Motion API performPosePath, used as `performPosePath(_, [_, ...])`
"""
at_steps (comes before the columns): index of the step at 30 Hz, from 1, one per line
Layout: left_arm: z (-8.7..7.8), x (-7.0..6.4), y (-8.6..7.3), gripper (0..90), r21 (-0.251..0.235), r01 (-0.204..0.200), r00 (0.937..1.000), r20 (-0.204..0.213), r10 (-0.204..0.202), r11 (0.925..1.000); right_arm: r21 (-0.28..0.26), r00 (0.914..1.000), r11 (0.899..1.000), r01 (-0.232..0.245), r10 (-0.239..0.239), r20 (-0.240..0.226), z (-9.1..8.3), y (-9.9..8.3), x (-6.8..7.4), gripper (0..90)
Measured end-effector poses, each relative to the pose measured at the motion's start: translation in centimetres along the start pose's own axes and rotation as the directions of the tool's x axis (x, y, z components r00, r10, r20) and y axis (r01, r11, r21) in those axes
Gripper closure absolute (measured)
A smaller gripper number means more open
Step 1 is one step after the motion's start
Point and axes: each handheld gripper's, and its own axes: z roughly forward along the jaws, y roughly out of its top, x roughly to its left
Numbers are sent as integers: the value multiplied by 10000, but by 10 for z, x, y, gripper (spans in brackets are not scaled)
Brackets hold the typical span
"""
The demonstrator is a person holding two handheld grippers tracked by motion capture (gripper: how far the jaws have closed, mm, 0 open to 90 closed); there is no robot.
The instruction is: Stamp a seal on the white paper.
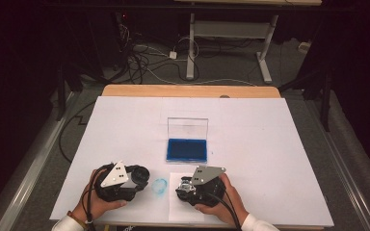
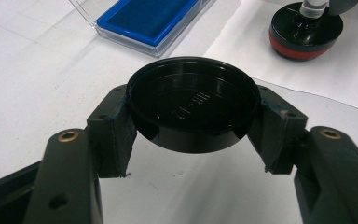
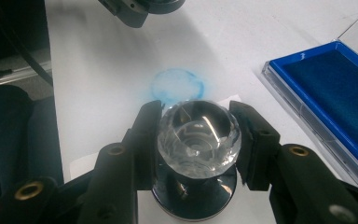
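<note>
**Stamp and cap held apart over the white table**

Here the stamp [image 3: 198, 140], with its clear faceted knob and dark round base, stands on a small sheet of paper [image 1: 185, 211] near the front edge of the table [image 1: 270, 144]. The right gripper [image 3: 196, 135] has its two black jaws closed against the sides of the knob. In the left gripper view the stamp's base shows a red band at its foot.

The left gripper [image 2: 193, 116] clamps a round black cap [image 2: 193, 100], open side up, one jaw on each side of its rim, holding it above the table. From the high view, the left gripper [image 1: 125, 180] and right gripper [image 1: 197, 185] sit near each other, each in one of the person's hands.

Between them a smudged blue ring mark [image 1: 159, 186] lies on the white surface. Farther back, an open ink pad [image 1: 187, 149] rests with its clear lid [image 1: 188, 128] standing upright behind the blue pad.
</note>
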Motion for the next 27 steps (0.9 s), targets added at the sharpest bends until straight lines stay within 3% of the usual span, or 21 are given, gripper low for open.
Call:
performPosePath(11, [1,-1,0,365,54,-6,10000,32,6,10000,157,9998,9998,-118,121,-184,3,-4,0,571])
performPosePath(27, [2,-2,0,365,52,-17,9999,105,16,10000,338,9996,9991,268,-264,-111,3,-5,1,570])
